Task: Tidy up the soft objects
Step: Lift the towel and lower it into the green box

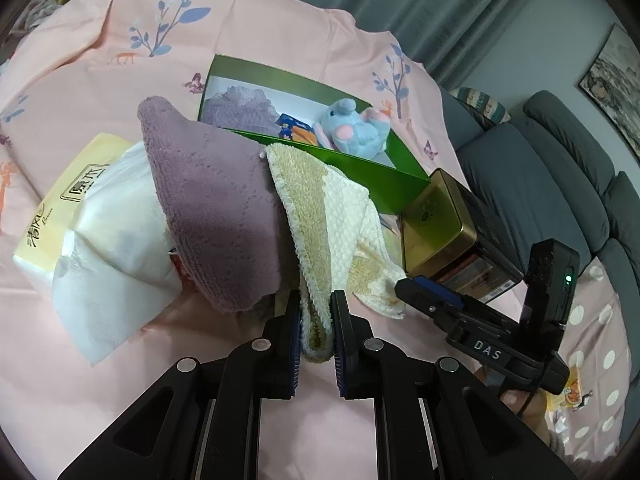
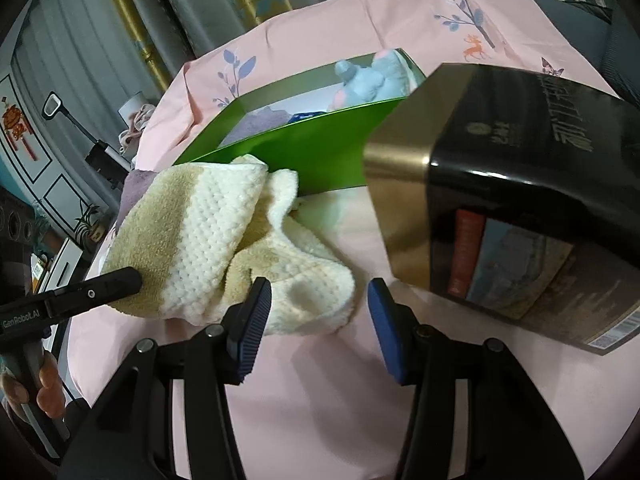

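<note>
Left wrist view is showing the left gripper with its jaws squeezed right down on a fold of the cream and tan towel, so it's gripping that towel between the blue pads. The towel is draping away from the jaws up toward the far side, leaning against the near wall of the green box. Just left of it, a purple towel is lying in a heap, touching the cream one and partly covering a pack of tissues with a white sheet sticking out. Inside the green box a blue plush toy is sitting at the right end, another purple cloth at the left end, and a small blue and orange packet between them. To the right of the box a gold and black tin is lying on its side.

In the right wrist view the right gripper is sitting about half open, nothing pinched, jaws not moving right now. The near corner of the cream towel is lying just past its left pad and partly between the jaws, but the pads aren't pressing on it. The tin is looming large on the right, and the left gripper's finger is poking in from the left onto the towel. Everything is resting on a pink sheet with blue leaf prints.
</note>
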The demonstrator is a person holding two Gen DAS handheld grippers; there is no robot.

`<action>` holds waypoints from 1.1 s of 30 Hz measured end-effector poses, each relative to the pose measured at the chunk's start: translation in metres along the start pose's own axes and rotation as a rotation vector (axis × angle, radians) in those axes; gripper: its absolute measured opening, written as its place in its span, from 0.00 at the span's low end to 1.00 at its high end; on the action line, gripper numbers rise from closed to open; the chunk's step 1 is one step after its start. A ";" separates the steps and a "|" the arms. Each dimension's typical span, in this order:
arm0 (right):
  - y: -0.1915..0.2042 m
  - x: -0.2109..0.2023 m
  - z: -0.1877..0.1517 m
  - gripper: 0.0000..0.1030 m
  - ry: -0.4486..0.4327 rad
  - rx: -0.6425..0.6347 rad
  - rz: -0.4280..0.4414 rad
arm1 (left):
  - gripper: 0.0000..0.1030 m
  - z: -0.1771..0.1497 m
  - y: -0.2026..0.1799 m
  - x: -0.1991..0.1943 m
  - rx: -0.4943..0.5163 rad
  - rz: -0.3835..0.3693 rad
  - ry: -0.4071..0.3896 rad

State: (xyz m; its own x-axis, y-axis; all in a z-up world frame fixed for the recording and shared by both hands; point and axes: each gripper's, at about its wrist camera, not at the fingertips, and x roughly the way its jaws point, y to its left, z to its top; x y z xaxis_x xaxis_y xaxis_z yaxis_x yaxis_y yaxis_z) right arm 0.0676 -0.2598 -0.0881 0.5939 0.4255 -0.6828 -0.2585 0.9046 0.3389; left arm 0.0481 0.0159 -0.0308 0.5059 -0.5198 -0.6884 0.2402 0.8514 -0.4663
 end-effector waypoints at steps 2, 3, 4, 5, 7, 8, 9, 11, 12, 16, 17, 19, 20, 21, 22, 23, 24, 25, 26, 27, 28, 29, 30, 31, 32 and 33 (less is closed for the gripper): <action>0.001 0.008 -0.002 0.39 0.020 -0.002 0.039 | 0.12 0.001 0.002 0.002 -0.009 -0.009 0.007; 0.002 0.014 -0.004 0.30 0.035 0.000 0.049 | 0.12 0.001 0.003 0.003 -0.018 -0.017 0.012; 0.003 0.018 -0.006 0.26 0.043 0.002 0.035 | 0.12 0.002 0.004 0.005 -0.025 -0.021 0.016; 0.004 0.018 -0.007 0.15 0.033 -0.001 0.025 | 0.12 0.003 0.005 0.006 -0.037 -0.028 0.022; 0.007 0.010 -0.007 0.10 0.007 -0.007 0.065 | 0.12 0.003 0.007 0.005 -0.045 -0.041 0.024; 0.010 0.005 -0.007 0.09 -0.006 -0.020 0.073 | 0.12 0.003 0.007 0.004 -0.043 -0.045 0.024; 0.014 0.000 -0.007 0.08 -0.019 -0.039 0.071 | 0.12 0.003 0.006 0.001 -0.043 -0.053 0.022; 0.019 -0.013 -0.006 0.08 -0.041 -0.048 0.107 | 0.12 0.002 0.003 -0.005 -0.046 -0.061 0.017; 0.021 -0.021 -0.005 0.08 -0.058 -0.047 0.124 | 0.12 0.002 0.002 -0.009 -0.048 -0.066 0.013; 0.032 -0.060 0.004 0.08 -0.158 -0.078 0.158 | 0.12 0.004 -0.016 -0.039 -0.005 -0.098 -0.046; 0.035 -0.070 0.007 0.08 -0.183 -0.086 0.163 | 0.12 0.006 -0.020 -0.046 0.004 -0.109 -0.062; 0.041 -0.085 0.014 0.08 -0.225 -0.098 0.178 | 0.12 0.009 -0.026 -0.058 0.014 -0.127 -0.088; 0.043 -0.092 0.017 0.08 -0.244 -0.104 0.186 | 0.12 0.012 -0.030 -0.066 0.021 -0.142 -0.104; 0.045 -0.097 0.019 0.08 -0.258 -0.109 0.191 | 0.12 0.015 -0.033 -0.073 0.025 -0.151 -0.119; 0.048 -0.103 0.022 0.08 -0.274 -0.115 0.197 | 0.12 0.018 -0.036 -0.078 0.032 -0.160 -0.130; 0.052 -0.108 0.025 0.08 -0.289 -0.127 0.203 | 0.12 0.024 -0.040 -0.084 0.043 -0.166 -0.145; 0.056 -0.113 0.029 0.08 -0.307 -0.142 0.200 | 0.12 0.030 -0.044 -0.088 0.056 -0.167 -0.158; 0.059 -0.118 0.034 0.08 -0.328 -0.158 0.194 | 0.12 0.035 -0.047 -0.090 0.067 -0.167 -0.167; 0.060 -0.121 0.038 0.08 -0.340 -0.168 0.195 | 0.12 0.042 -0.050 -0.094 0.077 -0.166 -0.180; 0.063 -0.125 0.045 0.08 -0.360 -0.179 0.194 | 0.12 0.048 -0.053 -0.096 0.085 -0.167 -0.189; 0.064 -0.129 0.050 0.08 -0.377 -0.187 0.188 | 0.12 0.057 -0.057 -0.100 0.096 -0.166 -0.204; 0.065 -0.131 0.054 0.08 -0.391 -0.193 0.183 | 0.12 0.065 -0.060 -0.102 0.107 -0.160 -0.220; 0.066 -0.133 0.061 0.08 -0.409 -0.199 0.179 | 0.12 0.072 -0.062 -0.104 0.115 -0.153 -0.232; 0.067 -0.134 0.068 0.08 -0.424 -0.201 0.176 | 0.12 0.078 -0.063 -0.105 0.119 -0.149 -0.240; 0.067 -0.135 0.072 0.08 -0.433 -0.204 0.174 | 0.12 0.085 -0.065 -0.105 0.124 -0.146 -0.248; 0.068 -0.135 0.078 0.08 -0.445 -0.210 0.168 | 0.12 0.093 -0.066 -0.104 0.127 -0.139 -0.253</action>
State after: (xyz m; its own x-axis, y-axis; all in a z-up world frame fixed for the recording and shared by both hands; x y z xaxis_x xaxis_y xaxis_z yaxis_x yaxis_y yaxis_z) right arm 0.0294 -0.2578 0.0780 0.7856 0.5549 -0.2739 -0.4982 0.8297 0.2520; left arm 0.0562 0.0204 0.1231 0.6473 -0.6113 -0.4553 0.4149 0.7836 -0.4624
